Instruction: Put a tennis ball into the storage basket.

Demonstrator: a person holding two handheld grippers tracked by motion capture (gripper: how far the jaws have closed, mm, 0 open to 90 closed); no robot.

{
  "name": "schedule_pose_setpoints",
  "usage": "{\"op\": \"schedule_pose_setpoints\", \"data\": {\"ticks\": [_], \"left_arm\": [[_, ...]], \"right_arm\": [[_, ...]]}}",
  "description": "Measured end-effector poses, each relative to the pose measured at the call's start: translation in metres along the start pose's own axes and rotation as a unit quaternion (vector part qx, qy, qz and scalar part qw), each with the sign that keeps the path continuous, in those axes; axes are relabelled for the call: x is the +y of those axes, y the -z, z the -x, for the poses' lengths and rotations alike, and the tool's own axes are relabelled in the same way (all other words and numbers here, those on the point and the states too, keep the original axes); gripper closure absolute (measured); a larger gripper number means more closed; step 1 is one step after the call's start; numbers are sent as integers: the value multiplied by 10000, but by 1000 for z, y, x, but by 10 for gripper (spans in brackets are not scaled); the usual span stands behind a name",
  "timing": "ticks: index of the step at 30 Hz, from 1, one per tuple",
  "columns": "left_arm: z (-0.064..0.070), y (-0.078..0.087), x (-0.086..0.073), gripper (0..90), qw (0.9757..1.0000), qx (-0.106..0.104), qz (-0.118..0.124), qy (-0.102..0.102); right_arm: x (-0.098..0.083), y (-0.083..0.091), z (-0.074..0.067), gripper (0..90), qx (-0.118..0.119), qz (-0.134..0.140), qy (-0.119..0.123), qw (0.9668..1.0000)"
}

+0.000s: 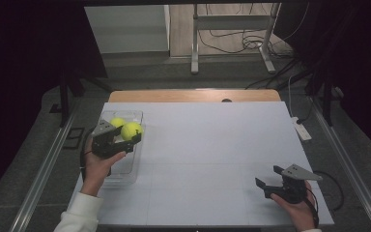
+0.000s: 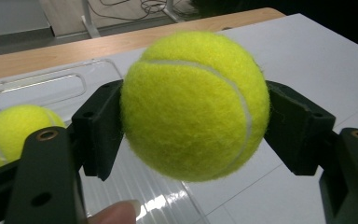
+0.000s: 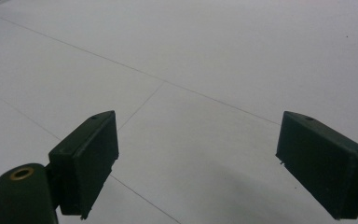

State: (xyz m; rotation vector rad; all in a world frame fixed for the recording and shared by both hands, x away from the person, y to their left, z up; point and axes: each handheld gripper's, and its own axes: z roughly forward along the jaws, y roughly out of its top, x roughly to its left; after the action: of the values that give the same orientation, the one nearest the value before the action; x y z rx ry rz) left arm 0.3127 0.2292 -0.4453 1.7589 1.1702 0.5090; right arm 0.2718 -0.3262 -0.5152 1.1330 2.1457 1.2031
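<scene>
While clamped in the left gripper (image 1: 125, 140), a tennis ball (image 1: 131, 130) hangs over the clear bin (image 1: 125, 171) at the table's (image 1: 207, 145) left edge.
Both pads press the ball's sides in the left gripper view; a second tennis ball (image 1: 118, 123) lies in the bin's far end, just beside it. Right gripper (image 1: 270, 181) rests near the table's front right corner, jaws wide apart, nothing between them.

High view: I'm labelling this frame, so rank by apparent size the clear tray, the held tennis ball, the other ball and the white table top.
1. White table top
2. Clear tray
3. Held tennis ball, raised nearer the camera, so its edge over the other ball is unsure.
</scene>
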Motion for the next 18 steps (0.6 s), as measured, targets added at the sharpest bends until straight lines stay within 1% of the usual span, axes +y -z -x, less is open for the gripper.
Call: {"op": "schedule_pose_setpoints", "data": {"ticks": [9, 14, 18], "left_arm": [[-10, 1, -2, 272, 9998, 162, -50, 44], [-17, 1, -4, 271, 9996, 251, -74, 127], [-24, 1, -5, 272, 9991, 371, -134, 149]], "right_arm": [[0, 0, 0, 128, -4, -3, 0, 10000], [0, 1, 0, 128, -25, -1, 6, 10000], [0, 1, 0, 128, -19, 10, -18, 10000]]}}
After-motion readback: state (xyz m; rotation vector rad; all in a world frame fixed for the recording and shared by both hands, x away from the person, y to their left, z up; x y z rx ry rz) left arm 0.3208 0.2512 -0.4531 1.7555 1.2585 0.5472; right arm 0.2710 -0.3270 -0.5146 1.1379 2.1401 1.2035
